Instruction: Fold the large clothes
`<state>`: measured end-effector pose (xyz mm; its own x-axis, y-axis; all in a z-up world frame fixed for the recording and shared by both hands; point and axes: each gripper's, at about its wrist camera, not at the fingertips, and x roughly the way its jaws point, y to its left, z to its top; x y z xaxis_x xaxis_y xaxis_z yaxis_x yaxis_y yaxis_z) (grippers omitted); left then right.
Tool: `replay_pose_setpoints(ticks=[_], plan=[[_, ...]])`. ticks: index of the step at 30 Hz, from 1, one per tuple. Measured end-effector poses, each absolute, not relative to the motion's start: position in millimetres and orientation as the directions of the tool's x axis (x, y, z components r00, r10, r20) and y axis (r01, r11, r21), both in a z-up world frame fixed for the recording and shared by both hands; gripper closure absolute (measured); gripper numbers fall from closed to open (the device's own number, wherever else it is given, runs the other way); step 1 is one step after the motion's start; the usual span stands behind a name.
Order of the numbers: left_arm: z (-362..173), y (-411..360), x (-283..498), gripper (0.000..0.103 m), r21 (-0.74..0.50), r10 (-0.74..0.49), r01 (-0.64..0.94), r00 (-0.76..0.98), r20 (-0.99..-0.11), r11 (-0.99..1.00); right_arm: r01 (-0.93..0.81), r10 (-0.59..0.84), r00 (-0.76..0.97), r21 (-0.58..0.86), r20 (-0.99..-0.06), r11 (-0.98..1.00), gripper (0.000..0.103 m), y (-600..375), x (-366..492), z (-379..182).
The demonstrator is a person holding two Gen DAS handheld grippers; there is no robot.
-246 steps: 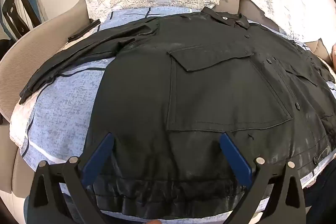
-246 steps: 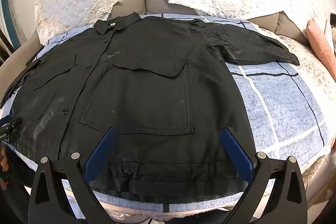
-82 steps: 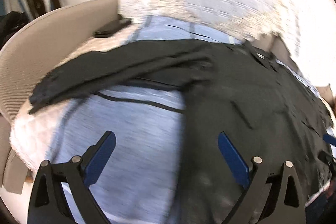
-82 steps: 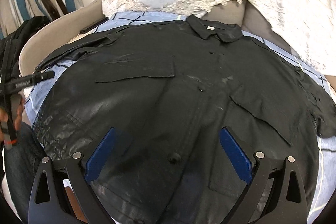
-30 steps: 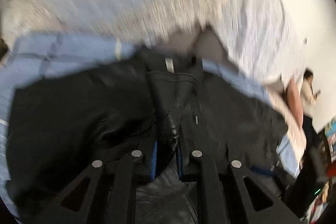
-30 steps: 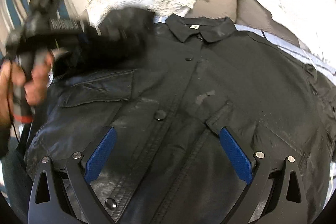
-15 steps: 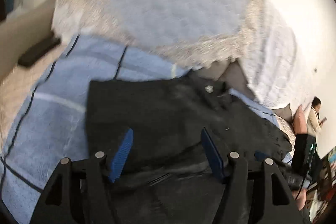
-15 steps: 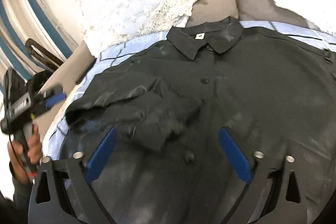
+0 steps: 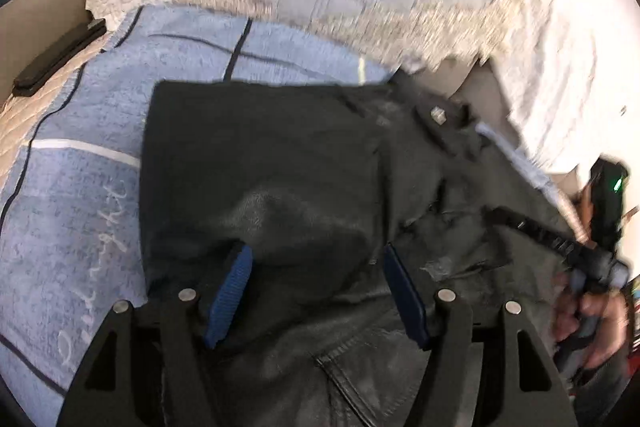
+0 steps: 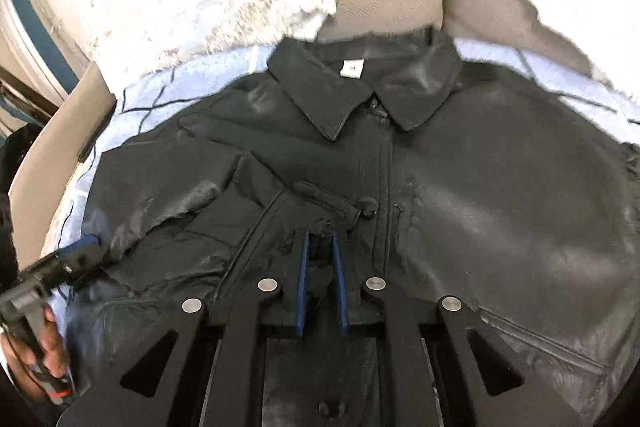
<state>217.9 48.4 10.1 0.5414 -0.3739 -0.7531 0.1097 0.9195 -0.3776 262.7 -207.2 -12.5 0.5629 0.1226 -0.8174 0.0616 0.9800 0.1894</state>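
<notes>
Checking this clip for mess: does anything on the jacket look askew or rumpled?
Yes. The black jacket has one sleeve folded across its front, lying crumpled and uneven rather than flat. The collar looks tidy. Nothing appears torn or spilled.

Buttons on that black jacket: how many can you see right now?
1: a round dark button on the front placket of the jacket, below the collar. Others may be hidden under folds or blur.

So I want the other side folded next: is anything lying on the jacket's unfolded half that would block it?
Nothing visible does. The unfolded half of the black jacket lies bare on the blue blanket; the right gripper is nearly closed near the placket.
</notes>
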Motion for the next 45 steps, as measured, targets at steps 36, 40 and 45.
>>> replay_pose_setpoints(ticks=[36,40,45], plan=[[62,-153,66,0.032,-0.043,-0.326,0.428,0.617,-0.717,0.903,0.123,0.013,0.680,0.132,-0.733,0.984,0.048,-295,73,49],[51,-177,65,0.032,-0.031,-0.337,0.462,0.598,-0.727,0.886,0.226,-0.047,0.665,0.141,-0.745,0.964,0.047,-339,57,39],[32,-185,76,0.032,0.000,-0.297,0.450,0.589,-0.752,0.893,0.357,-0.091,0.642,0.192,-0.761,0.914,0.041,-400,48,19]])
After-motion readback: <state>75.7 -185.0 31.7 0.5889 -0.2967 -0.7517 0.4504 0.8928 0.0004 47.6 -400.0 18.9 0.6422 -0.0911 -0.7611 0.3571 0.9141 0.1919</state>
